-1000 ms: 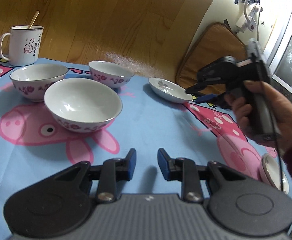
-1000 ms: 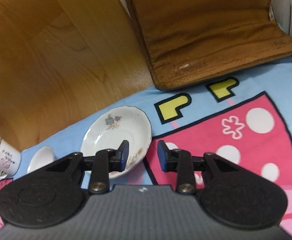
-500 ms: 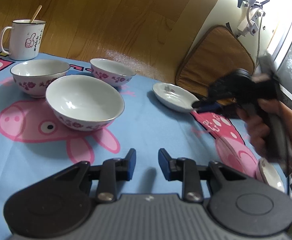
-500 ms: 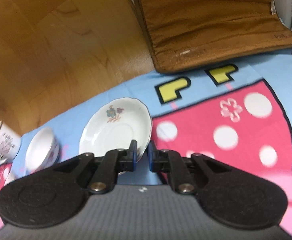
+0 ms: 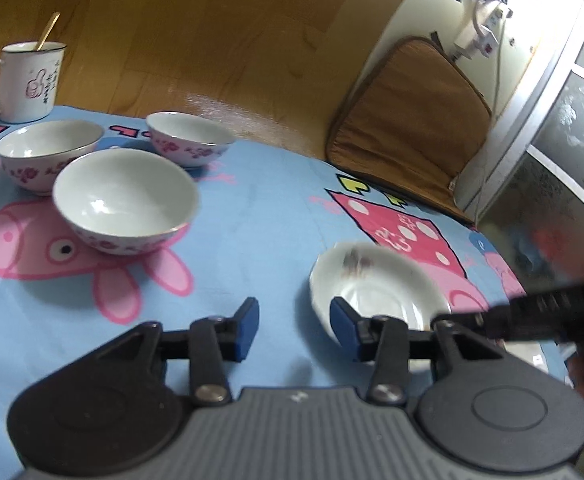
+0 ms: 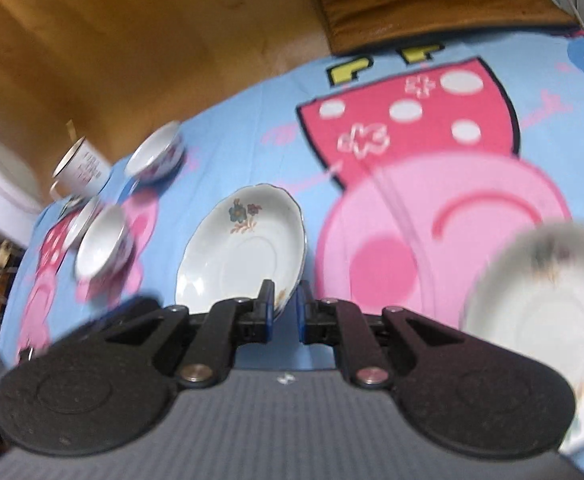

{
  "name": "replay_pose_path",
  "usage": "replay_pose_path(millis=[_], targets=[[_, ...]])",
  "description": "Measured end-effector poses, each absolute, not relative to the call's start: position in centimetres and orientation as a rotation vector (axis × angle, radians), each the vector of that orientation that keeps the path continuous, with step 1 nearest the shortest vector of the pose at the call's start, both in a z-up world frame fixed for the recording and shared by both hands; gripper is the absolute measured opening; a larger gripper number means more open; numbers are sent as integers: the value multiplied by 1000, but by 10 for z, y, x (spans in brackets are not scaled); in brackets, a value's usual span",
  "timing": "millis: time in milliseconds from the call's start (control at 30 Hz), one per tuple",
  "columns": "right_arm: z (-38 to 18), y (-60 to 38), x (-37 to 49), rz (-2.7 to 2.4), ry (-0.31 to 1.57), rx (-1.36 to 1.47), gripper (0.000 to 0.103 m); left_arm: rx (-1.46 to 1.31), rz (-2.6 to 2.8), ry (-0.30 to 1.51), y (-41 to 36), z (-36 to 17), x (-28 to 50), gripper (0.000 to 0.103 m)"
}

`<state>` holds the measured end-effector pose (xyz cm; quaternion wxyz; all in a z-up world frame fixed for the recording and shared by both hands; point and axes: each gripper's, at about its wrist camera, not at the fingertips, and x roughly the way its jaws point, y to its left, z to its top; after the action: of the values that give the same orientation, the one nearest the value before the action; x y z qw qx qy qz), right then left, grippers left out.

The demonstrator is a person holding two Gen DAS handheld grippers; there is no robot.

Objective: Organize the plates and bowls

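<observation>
My right gripper is shut on the near rim of a white flowered plate and holds it above the cloth; the same plate shows in the left wrist view, just right of my left gripper. A second white plate lies at the right. My left gripper is open and empty above the cloth. Three white bowls with pink flowers stand at the left: a near one, a far left one and a far one.
A white mug with a spoon stands at the far left. A blue and pink cartoon tablecloth covers the table. A brown cushion leans on the wall at the far right. Wooden panelling is behind.
My right gripper closed on the flowered plate's rim and carried it from the far side toward the near right, close to the second plate. My left gripper opened wider.
</observation>
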<state>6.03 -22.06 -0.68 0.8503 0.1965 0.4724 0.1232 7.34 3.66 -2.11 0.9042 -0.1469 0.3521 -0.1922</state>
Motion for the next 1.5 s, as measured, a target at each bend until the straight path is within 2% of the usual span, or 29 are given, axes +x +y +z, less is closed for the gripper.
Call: replay_pose_path(millis=[300, 333, 367, 400, 733, 1500], targets=[[-8, -217, 27, 324, 973, 375, 13, -217, -355, 802, 7, -21, 69, 37], [-8, -217, 26, 327, 968, 370, 13, -203, -348, 807, 4, -20, 69, 34], [-7, -217, 26, 329, 962, 366, 13, -199, -349, 815, 3, -20, 69, 17], [-7, -217, 27, 331, 956, 363, 13, -205, -366, 829, 1, -21, 70, 16], [-2, -222, 16, 335, 926, 350, 13, -256, -352, 833, 9, -7, 60, 13], [10, -227, -3, 347, 885, 345, 13, -230, -370, 804, 2, 17, 37, 12]])
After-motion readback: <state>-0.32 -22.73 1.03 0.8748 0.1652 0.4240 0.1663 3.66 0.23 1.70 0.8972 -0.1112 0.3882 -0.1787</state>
